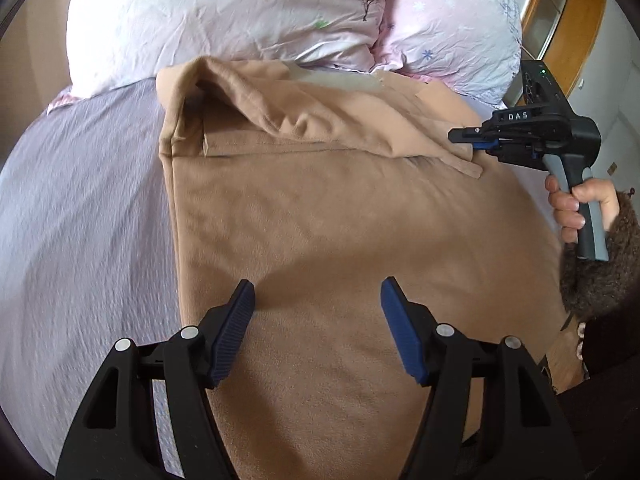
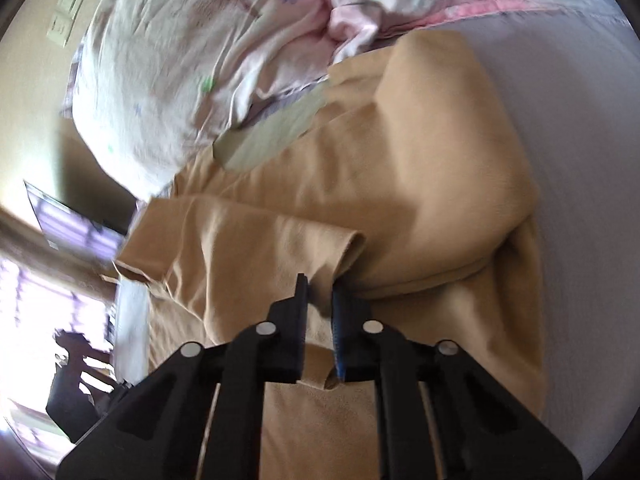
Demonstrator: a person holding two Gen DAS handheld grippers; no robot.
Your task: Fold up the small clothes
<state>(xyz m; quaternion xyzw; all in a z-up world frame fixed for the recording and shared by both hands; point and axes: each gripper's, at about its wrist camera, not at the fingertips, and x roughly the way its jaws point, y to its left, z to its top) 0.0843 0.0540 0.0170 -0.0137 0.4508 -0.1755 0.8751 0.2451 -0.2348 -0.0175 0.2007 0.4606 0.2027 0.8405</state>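
Observation:
A tan garment (image 1: 320,220) lies flat on a lilac bedsheet (image 1: 80,220). Its far part is folded back toward me in a loose flap (image 1: 304,120). My left gripper (image 1: 318,300) is open and empty, hovering over the garment's near half. My right gripper (image 1: 468,140) comes in from the right and is shut on the flap's corner. In the right wrist view the right gripper (image 2: 320,292) pinches a fold of the tan garment (image 2: 400,200) between its fingers.
Two white and pink flowered pillows (image 1: 240,12) lie at the head of the bed, just beyond the garment. A wooden headboard or frame (image 1: 576,32) stands at the far right. A window and dark furniture (image 2: 68,380) show at the left of the right wrist view.

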